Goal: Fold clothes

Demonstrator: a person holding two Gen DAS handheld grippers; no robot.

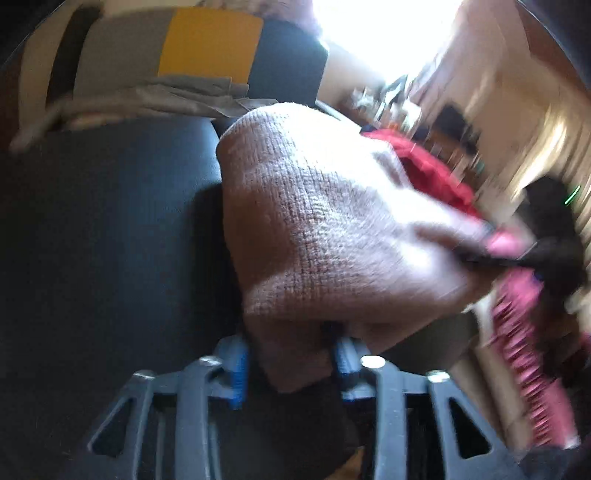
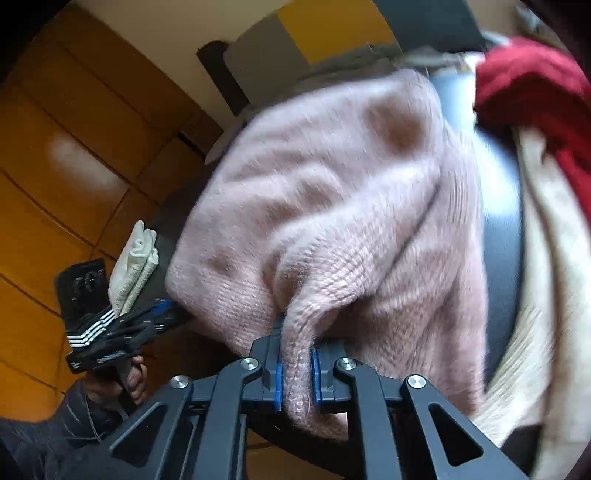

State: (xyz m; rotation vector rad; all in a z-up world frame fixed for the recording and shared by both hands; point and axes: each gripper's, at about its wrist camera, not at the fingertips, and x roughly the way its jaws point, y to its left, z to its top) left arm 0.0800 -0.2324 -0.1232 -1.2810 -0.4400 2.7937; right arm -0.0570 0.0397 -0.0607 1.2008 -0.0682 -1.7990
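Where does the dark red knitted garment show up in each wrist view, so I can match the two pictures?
Left wrist view: the dark red knitted garment sits right of centre, behind the pink knitted sweater.
Right wrist view: it lies at the upper right edge, on a cream cloth.
Shared landmark: the yellow and grey panel at the top.

A pale pink knitted garment [image 2: 332, 206], soft and ribbed, hangs bunched and creased over a dark surface, one narrow fold drawn tight and pinched at the near edge. Beside it a deep red garment [image 2: 532, 88] lies crumpled on top of a cream cloth [image 2: 543, 280]
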